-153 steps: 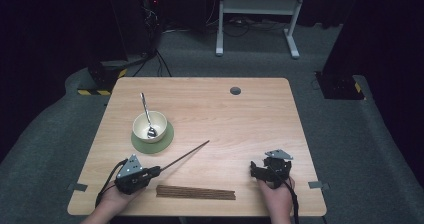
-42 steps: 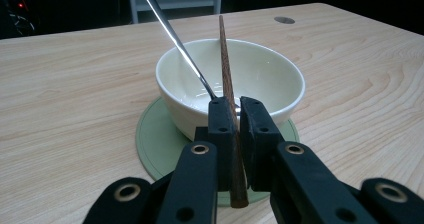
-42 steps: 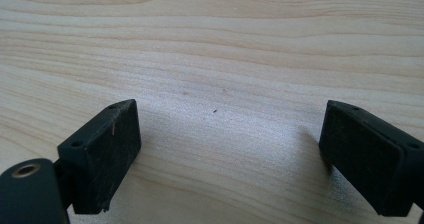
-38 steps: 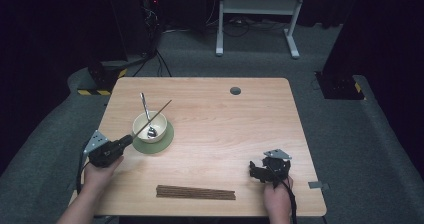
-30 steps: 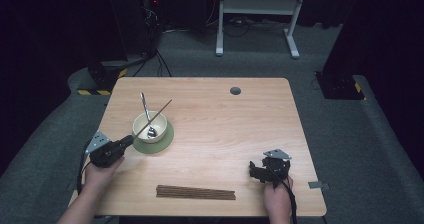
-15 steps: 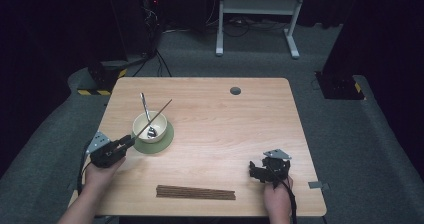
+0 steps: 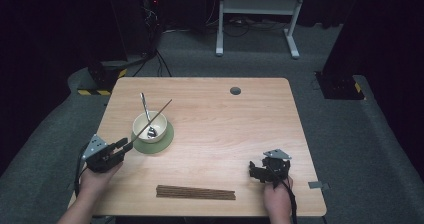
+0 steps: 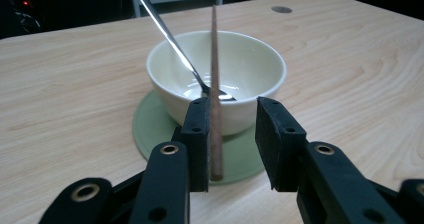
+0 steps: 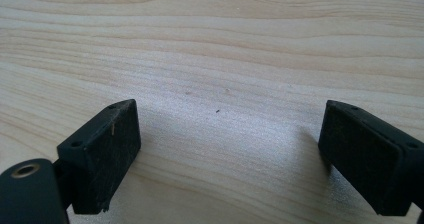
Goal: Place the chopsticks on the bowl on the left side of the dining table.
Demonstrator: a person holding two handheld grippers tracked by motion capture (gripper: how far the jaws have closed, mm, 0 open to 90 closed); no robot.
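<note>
At the left edge of the table (image 7: 210, 109) we hold the left gripper (image 8: 232, 134) with its jaws just opened, and a gap shows on one side of the stick (image 8: 215, 99); the stick leans against one pad, its near end low between the jaws, its far end propped across the rim of the bowl (image 8: 250, 69); our grip on it is released; the right gripper (image 9: 227, 149) rests wide open over bare wood, holding nothing. We judge the stick light, thin, stiff and straight, dull brown, likely to roll or slide off the glazed rim; best taken near its lower end, across the narrow shaft. The bowl is cream, glossy, round, probably brittle; it sits on a flat green coaster (image 8: 150, 129); a slim metal spoon (image 8: 165, 29) leans inside it. A row of similar sticks (image 7: 196, 192) lies near the front edge.
</note>
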